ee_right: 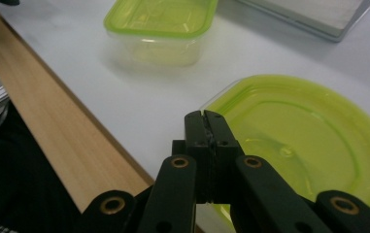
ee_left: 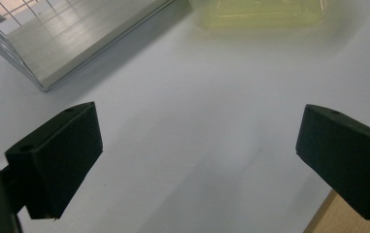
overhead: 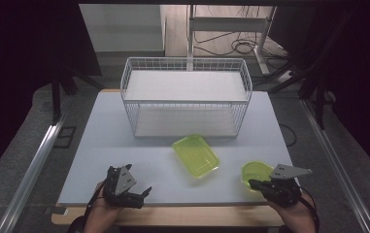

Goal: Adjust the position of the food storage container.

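Note:
A round lime-green lidded container sits at the table's near right. My right gripper is shut, with its tips at that container's near rim; I cannot tell whether the rim is pinched between them. A rectangular container with a lime-green lid lies mid-table. My left gripper stands open at the near left, its jaws wide apart over bare table with nothing between them.
A white wire basket rack stands at the back of the white table. The wooden front edge runs just below both hands. Chair legs and cables lie on the floor beyond.

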`<state>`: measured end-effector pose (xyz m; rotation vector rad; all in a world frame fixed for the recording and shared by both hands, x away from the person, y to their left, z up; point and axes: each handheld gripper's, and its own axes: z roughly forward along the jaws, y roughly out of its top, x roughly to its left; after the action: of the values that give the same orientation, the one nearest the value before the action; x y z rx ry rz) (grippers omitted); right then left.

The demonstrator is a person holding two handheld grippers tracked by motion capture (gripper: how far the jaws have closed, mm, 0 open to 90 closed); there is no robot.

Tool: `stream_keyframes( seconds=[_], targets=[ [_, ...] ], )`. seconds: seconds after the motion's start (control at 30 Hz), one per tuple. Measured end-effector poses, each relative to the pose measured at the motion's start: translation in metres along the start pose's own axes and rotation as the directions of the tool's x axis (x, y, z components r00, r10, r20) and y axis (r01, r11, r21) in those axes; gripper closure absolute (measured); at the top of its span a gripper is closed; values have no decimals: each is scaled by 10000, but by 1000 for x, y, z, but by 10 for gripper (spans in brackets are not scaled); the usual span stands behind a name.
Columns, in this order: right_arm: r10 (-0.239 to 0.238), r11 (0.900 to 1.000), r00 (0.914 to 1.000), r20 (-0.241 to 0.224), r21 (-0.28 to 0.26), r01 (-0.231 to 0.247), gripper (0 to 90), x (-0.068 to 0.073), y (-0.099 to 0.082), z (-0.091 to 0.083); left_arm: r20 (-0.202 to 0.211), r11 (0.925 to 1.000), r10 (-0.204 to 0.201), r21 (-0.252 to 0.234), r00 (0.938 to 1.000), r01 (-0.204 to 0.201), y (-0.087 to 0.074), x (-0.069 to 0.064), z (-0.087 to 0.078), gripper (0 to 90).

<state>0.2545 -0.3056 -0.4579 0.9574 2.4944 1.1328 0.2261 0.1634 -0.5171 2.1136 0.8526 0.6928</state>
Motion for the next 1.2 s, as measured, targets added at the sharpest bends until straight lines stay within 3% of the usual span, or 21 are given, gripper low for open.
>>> stream_keyframes(
  seconds=[0.33,0.9,1.2],
  targets=[
    [95,9987,9988,-478,501,-71,892,0,-8,7,-50,10000,50,58,10000,-50,0,-1,1,26],
    [321,9981,9995,35,530,-323,892,-24,-9,13,-79,9995,215,238,9997,-213,0,-2,4,25],
    [645,9976,9978,176,253,-650,891,-45,-7,15,-38,9992,112,395,9999,-110,0,-2,6,25]
  ],
)
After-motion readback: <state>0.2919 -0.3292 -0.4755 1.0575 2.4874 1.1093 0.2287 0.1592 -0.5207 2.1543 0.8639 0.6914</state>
